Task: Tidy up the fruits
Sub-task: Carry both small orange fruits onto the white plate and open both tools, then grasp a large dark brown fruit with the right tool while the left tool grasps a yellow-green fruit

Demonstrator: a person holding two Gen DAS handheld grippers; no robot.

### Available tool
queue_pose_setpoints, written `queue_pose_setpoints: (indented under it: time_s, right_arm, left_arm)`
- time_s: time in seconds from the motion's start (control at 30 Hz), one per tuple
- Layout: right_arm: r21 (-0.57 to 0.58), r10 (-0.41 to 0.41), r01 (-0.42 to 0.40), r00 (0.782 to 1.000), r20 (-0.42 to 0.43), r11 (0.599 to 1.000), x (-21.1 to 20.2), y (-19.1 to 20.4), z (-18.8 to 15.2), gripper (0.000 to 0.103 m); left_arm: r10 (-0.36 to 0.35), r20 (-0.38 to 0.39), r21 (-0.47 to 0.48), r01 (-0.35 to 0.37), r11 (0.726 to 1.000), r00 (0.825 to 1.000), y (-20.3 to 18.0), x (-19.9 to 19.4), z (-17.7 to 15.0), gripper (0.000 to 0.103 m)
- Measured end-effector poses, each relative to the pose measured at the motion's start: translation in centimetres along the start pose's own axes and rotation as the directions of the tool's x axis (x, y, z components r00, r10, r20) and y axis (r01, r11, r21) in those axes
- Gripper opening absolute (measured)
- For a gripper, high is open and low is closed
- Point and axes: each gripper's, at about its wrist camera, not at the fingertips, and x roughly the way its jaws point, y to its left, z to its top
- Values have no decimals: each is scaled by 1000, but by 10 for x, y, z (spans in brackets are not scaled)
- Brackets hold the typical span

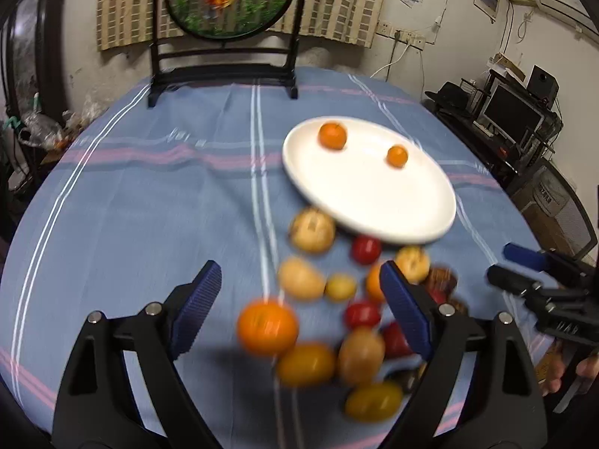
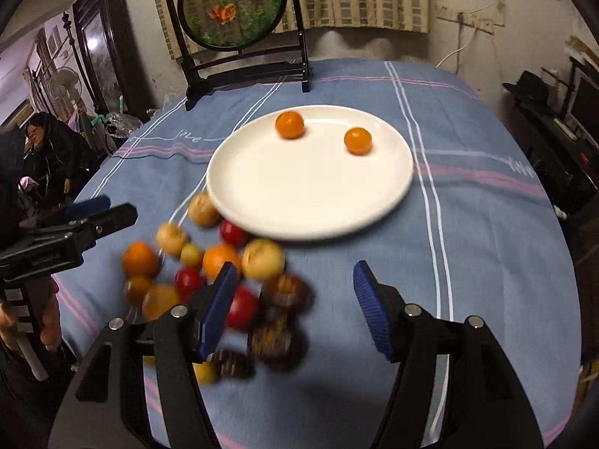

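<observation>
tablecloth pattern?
Blue cloth tablecloth with pink bands and thin white double stripes crossing it; clearest in the right wrist view.

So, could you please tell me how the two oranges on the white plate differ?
The rear orange looks larger than the front orange. It sits nearer the far rim of the round white plate; the front orange sits towards the right. Both are round, orange, and untouched.
</observation>
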Motion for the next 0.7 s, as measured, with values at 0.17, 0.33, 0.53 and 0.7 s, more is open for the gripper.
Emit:
queue_pose_setpoints:
  time_s: [0.17,0.33,0.53,0.7]
  right_arm:
    - [-18,-56,56,998,9,998,-6,5,-28,65]
    - [-62,-81,79,996,-33,995,7,9,-44,65]
    - [-116,-62,53,995,-80,992,16,8,-58,65]
    - [-155,-45,28,993,-108,988,40,13,-56,65]
  left_arm:
    - [21,-31,-8,-22,1000,999,7,-8,-34,88]
    - [2,-61,33,0,999,998,-4,-17,-60,91]
    - [-7,-85,102,16,995,996,-21,-21,-76,92]
    - [-30,-115,107,43,993,993,-25,-16,-80,92]
